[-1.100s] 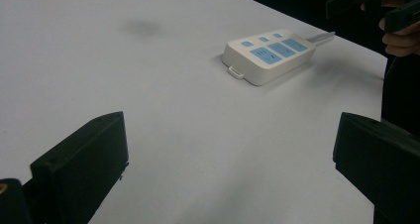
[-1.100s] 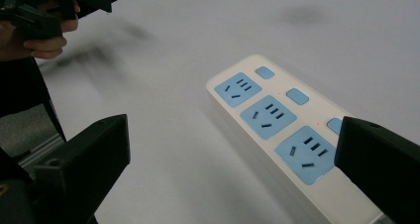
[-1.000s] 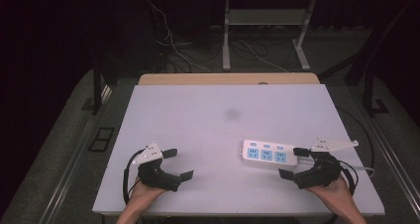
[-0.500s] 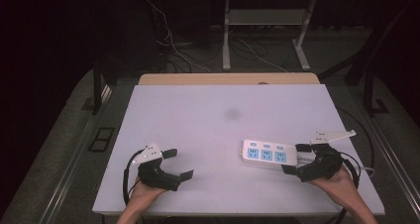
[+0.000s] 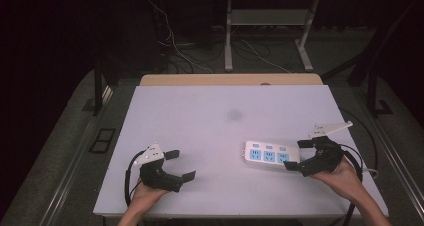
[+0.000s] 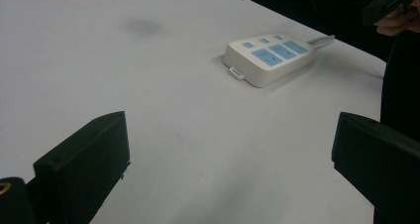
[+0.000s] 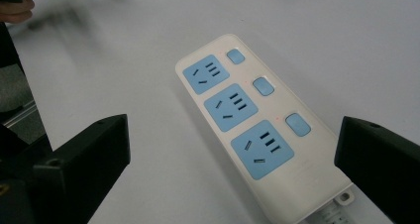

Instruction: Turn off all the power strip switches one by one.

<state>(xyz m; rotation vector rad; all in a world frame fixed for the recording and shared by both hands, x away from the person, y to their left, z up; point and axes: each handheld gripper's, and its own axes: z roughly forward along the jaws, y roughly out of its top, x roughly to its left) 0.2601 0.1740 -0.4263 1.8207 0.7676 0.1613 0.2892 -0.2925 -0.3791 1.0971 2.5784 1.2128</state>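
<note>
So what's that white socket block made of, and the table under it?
The power strip looks like smooth white moulded plastic with a slight sheen and blue plastic socket faces. The table top seems a matte pale laminate, though it could be painted board.

So there's a white power strip (image 5: pixel 267 155) lying flat on the pale table (image 5: pixel 210 116), over on the right-hand side near the front edge. Three blue sockets (image 7: pixel 231 106) in a row, each with its own little blue switch (image 7: pixel 263 86) next to it. Nothing's plugged in.
</note>
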